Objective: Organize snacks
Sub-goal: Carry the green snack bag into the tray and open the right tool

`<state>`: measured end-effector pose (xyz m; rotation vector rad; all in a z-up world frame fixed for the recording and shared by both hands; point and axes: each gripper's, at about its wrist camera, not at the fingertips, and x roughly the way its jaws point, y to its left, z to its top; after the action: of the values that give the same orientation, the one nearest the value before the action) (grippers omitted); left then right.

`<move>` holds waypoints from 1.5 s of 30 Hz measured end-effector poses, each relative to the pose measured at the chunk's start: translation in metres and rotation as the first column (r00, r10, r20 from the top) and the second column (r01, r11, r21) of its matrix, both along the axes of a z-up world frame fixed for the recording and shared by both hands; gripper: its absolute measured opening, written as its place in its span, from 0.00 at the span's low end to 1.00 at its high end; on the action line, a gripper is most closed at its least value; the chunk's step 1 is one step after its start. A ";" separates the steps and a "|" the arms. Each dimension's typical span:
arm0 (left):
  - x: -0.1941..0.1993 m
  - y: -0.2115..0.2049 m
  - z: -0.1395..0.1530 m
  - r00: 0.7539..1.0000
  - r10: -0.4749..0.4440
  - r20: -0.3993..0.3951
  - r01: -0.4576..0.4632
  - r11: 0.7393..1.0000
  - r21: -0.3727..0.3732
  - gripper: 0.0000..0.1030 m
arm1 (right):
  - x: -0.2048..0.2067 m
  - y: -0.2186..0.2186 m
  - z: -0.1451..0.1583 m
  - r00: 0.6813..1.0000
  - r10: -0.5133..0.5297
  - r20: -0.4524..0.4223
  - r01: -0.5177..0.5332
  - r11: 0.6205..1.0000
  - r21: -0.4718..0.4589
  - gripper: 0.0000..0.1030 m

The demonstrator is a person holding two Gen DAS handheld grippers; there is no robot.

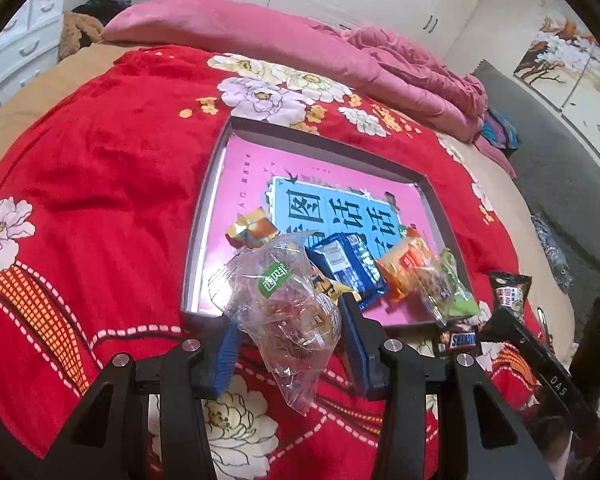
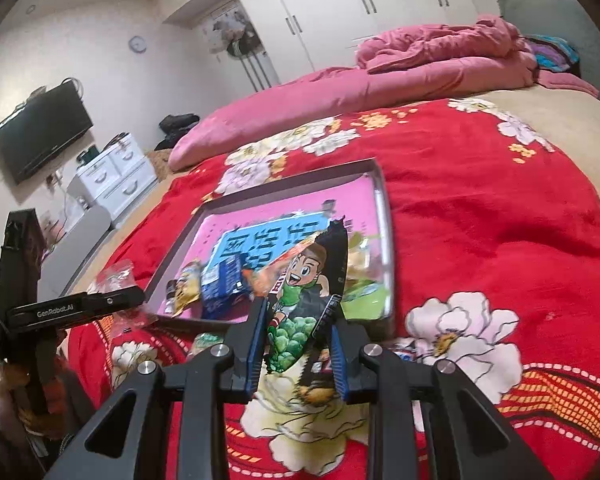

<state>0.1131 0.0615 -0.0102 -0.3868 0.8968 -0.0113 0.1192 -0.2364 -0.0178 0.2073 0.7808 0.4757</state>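
From my left wrist: my left claw [image 1: 288, 344] is clamped on a clear crinkly snack bag [image 1: 284, 300] with a green label, holding it up off the red floral blanket [image 1: 100, 200], just short of the near rim of the tray [image 1: 204, 216]. The tray's pink floor already carries a blue packet [image 1: 346, 270], an orange packet [image 1: 406, 264], a small gold sweet [image 1: 252, 230] and a green-edged bag [image 1: 448, 288]. A Snickers bar [image 1: 458, 340] lies loose on the blanket by the tray's near right corner.

This looks like the carry step, and I'd say we're partway through the sorting. Next call for this side: reach over the rim, lower into bare pink floor on the left, then let go.

Over to my right wrist: my right claw [image 2: 298, 322] is pinched tight on a black cartoon-printed packet [image 2: 308, 280], lifted just before the tray's near edge. My other claw shows at far left with its clear bag. Same job here, I reckon: forward, down, release, without colliding with the left.
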 end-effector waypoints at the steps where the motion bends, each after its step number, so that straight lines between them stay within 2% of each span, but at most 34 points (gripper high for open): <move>1: 0.001 0.000 0.000 1.000 0.003 0.001 -0.003 1.000 0.002 0.47 | 0.001 -0.002 0.000 1.000 -0.008 -0.001 0.008 1.000 0.001 0.28; 9: 0.012 0.004 -0.006 1.000 0.016 -0.006 -0.015 1.000 0.004 0.47 | 0.012 -0.012 -0.003 0.998 -0.056 -0.010 0.056 0.998 -0.007 0.28; 29: 0.030 -0.003 -0.020 0.999 0.011 -0.032 -0.010 1.000 0.028 0.47 | 0.040 0.002 -0.022 0.997 -0.073 -0.022 0.070 0.992 -0.103 0.28; 36: 0.035 -0.004 -0.022 0.999 0.010 -0.039 -0.009 0.999 0.035 0.47 | 0.049 0.013 -0.031 0.998 -0.048 -0.029 0.043 0.991 -0.128 0.28; 43: 0.037 -0.004 -0.023 0.999 0.006 -0.035 -0.005 1.000 0.028 0.47 | 0.051 0.013 -0.032 0.999 -0.035 -0.027 0.032 0.994 -0.103 0.29; 45: 0.037 -0.004 -0.022 0.999 0.007 -0.034 -0.006 1.000 0.030 0.48 | 0.051 0.010 -0.031 0.999 -0.046 -0.027 0.043 0.994 -0.099 0.34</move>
<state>0.1506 0.0574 -0.0320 -0.3630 0.9280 0.0149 0.1699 -0.2259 -0.0491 0.1393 0.8243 0.3919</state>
